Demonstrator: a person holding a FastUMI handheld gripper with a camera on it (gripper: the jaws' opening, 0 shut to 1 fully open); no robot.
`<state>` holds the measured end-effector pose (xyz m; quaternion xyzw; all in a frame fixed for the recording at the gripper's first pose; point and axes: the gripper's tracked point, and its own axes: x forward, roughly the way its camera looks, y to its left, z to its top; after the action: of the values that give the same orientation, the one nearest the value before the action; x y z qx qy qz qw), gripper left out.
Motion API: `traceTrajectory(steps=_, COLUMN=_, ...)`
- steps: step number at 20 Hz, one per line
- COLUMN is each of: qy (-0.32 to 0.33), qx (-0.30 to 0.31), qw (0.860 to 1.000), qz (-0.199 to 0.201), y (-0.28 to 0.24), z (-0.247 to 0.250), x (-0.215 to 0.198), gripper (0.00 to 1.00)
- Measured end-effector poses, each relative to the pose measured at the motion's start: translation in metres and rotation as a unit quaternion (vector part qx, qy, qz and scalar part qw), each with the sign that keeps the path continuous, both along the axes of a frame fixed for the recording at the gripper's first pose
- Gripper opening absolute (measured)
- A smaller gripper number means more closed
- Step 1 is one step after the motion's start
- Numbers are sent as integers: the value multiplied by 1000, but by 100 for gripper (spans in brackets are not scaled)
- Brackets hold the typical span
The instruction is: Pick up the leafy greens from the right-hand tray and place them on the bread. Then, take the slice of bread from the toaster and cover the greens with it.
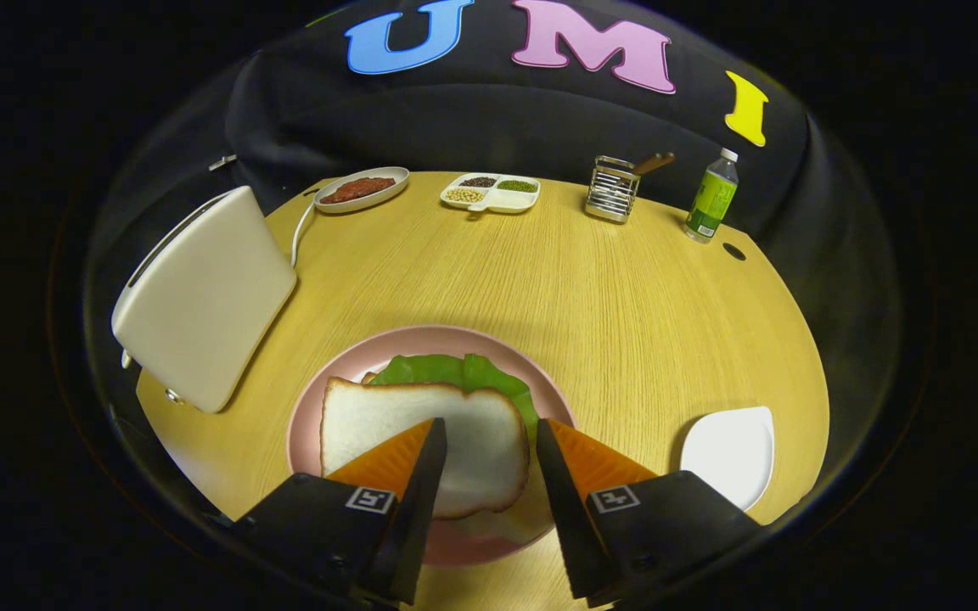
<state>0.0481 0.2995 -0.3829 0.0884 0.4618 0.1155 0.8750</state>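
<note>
A white bread slice (pixel 421 441) with a brown crust lies on top of the leafy greens (pixel 455 372) on a pink plate (pixel 345 373) just ahead of my fingers. The greens stick out from under its far edge. My gripper (pixel 489 433) hovers open over the near part of the slice, with nothing held between its fingers; the slice's right end shows through the gap. The white toaster (pixel 205 297) stands to the left of the plate. Whatever lies beneath the greens is hidden.
A white empty tray (pixel 731 454) lies to the right of the plate. At the table's far side stand an oval dish with red-brown food (pixel 362 188), a divided tray of beans (pixel 491 193), a metal utensil rack (pixel 612 188) and a green-labelled bottle (pixel 712 197).
</note>
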Motion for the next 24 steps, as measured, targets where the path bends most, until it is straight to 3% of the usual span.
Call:
traceTrajectory(steps=4, qy=-20, qx=-19, qw=1000, qz=-11, y=-14, z=6, x=2, gripper=97)
traceTrajectory(steps=5, qy=-22, qx=-23, qw=999, qz=-14, y=-17, z=7, x=3, gripper=100)
traceTrajectory(steps=15, qy=-70, qx=-23, qw=997, qz=-37, y=-47, z=50, x=7, gripper=99)
traceTrajectory(steps=24, qy=-219, qx=14, qw=974, qz=-62, y=-77, z=194, x=36, gripper=99)
